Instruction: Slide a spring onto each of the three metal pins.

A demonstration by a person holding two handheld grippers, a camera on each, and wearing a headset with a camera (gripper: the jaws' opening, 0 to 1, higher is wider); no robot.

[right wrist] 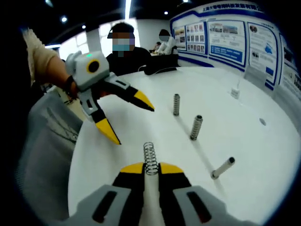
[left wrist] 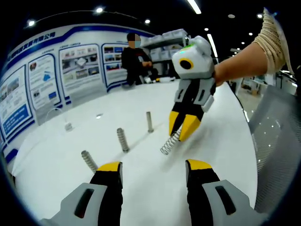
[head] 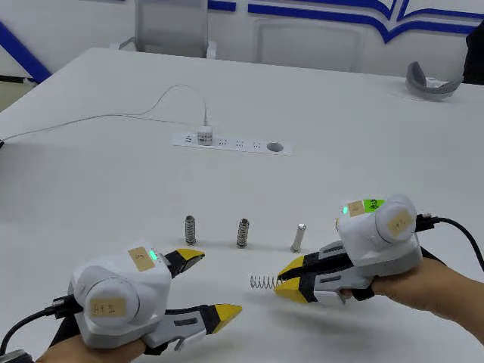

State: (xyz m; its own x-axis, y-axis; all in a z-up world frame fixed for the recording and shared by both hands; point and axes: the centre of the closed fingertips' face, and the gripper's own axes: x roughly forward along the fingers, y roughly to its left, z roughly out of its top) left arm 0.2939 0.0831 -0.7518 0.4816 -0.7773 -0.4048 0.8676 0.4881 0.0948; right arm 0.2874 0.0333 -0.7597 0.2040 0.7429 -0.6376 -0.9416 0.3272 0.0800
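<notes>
Loose spring (head: 265, 282): gripped by its right end in the right gripper (head: 286, 280), whose jaws are pinched to a narrow slit on the end coils. The rest sticks out leftward, roughly level, low over the table (head: 91, 174). Cannot tell whether the free end touches the table.

Bare pin (head: 298, 237): rightmost of three, just beyond the held spring. Middle pin (head: 243, 233) and left pin (head: 190, 230) each carry a spring already, so one is left to do.

Left gripper (head: 218, 282): jaws wide apart, holding nothing, at the near left, tips pointing toward the pins.

Risks (judgement):
- The spring lies sideways while the pin stands up. The free end must be turned down over the pin top. If it comes in off-centre, a coil may catch on the tip, buckle and flick out of the grip.
- The grip is on the end coils only. Too hard a squeeze may crush them; too light a one may let the spring swivel, drop and roll.
- The bare pin looks slightly tilted in the head view and its seating is not visible. A sideways nudge might tip it.

Writing: tan stickers (head: 141, 259) on both grippers carry handwriting, too small to read. The green sticker (head: 373, 204) on the right one is also unreadable. Wall boards (left wrist: 77, 63) have printed headings, blurred. Power strip (head: 231, 143), far on the table, shows no legible brand.
</notes>
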